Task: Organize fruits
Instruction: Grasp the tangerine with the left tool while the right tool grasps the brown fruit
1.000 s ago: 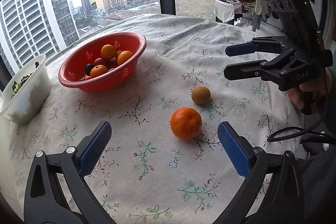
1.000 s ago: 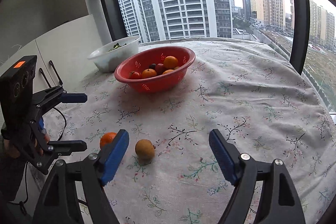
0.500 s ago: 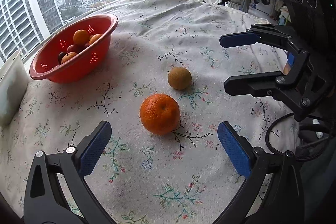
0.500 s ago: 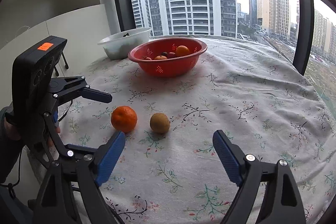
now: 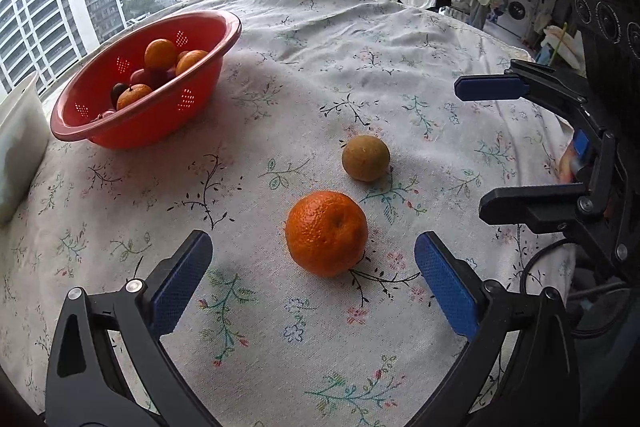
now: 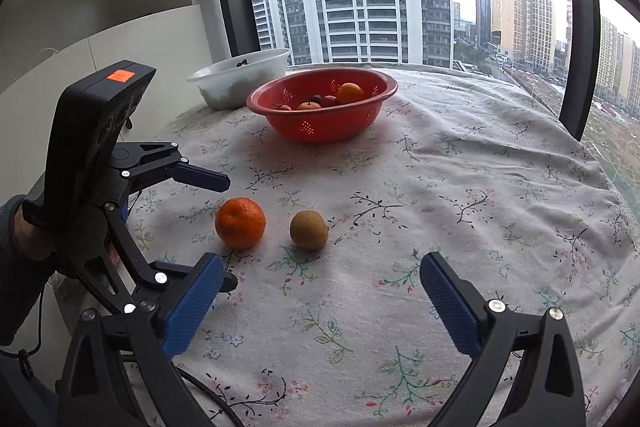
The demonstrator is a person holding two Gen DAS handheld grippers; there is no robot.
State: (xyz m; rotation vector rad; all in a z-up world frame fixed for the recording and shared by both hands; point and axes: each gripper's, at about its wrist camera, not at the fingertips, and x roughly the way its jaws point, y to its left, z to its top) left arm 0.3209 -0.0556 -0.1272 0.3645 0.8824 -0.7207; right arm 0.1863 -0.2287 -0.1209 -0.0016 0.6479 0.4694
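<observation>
An orange mandarin [image 5: 327, 233] and a small brown round fruit [image 5: 365, 158] lie on the flowered tablecloth. They also show in the right wrist view: the mandarin [image 6: 240, 223] and the brown fruit [image 6: 309, 230]. My left gripper [image 5: 314, 279] is open and empty, with the mandarin just ahead between its fingers. My right gripper [image 6: 320, 303] is open and empty, just short of the brown fruit. A red colander basket [image 5: 100, 131] holds several mandarins and dark fruits at the far left.
A white bowl [image 6: 224, 83] with greens stands behind the red basket [image 6: 360, 123]. The round table's edge [image 6: 616, 227] drops off at the right. Windows run behind the table. Laundry and a washing machine [image 5: 516, 11] stand beyond the table.
Both grippers have come lower and closer to the two loose fruits. The mandarin now sits nearer my left gripper's fingers. Both stay open.
</observation>
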